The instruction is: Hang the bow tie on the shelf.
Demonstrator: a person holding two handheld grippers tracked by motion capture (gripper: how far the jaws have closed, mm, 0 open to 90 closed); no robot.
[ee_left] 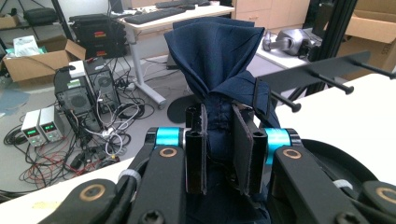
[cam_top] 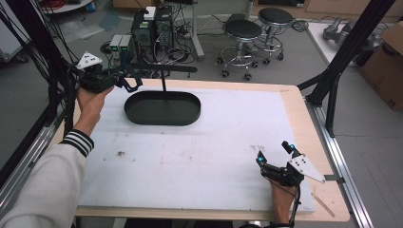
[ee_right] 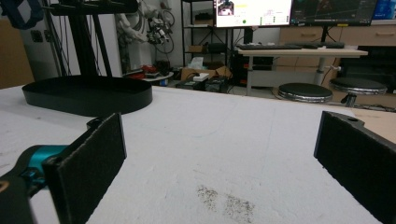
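Left tongs [ee_left: 219,151]: clenched on a dark navy cloth [ee_left: 217,56]. In the left gripper view, both black pads press against a bunched neck of the fabric, and the loose folds fan out above the pads. In the high view, the left tongs [cam_top: 128,80] are held above the far left corner of the tabletop [cam_top: 199,156], with the cloth [cam_top: 129,76] clear of the surface.

Rack: a black stand with an oval tray base [cam_top: 162,108] sits on the far left part of the tabletop. A thin post rises from the base to a horizontal bar [cam_top: 164,69] fitted with pegs. In the left gripper view, the bar and its pegs [ee_left: 322,74] lie just to the right of the cloth, at about the same height; whether cloth and bar are in contact cannot be determined.

Right tongs [cam_top: 275,152]: released, nothing between the pads. They rest low near the front right corner of the tabletop, well apart from the rack. In the right gripper view, the two pads [ee_right: 91,161] stand wide, with bare white tabletop surface and a small dark smudge [ee_right: 226,200] between them; the oval tray base [ee_right: 88,95] is farther off at the left.
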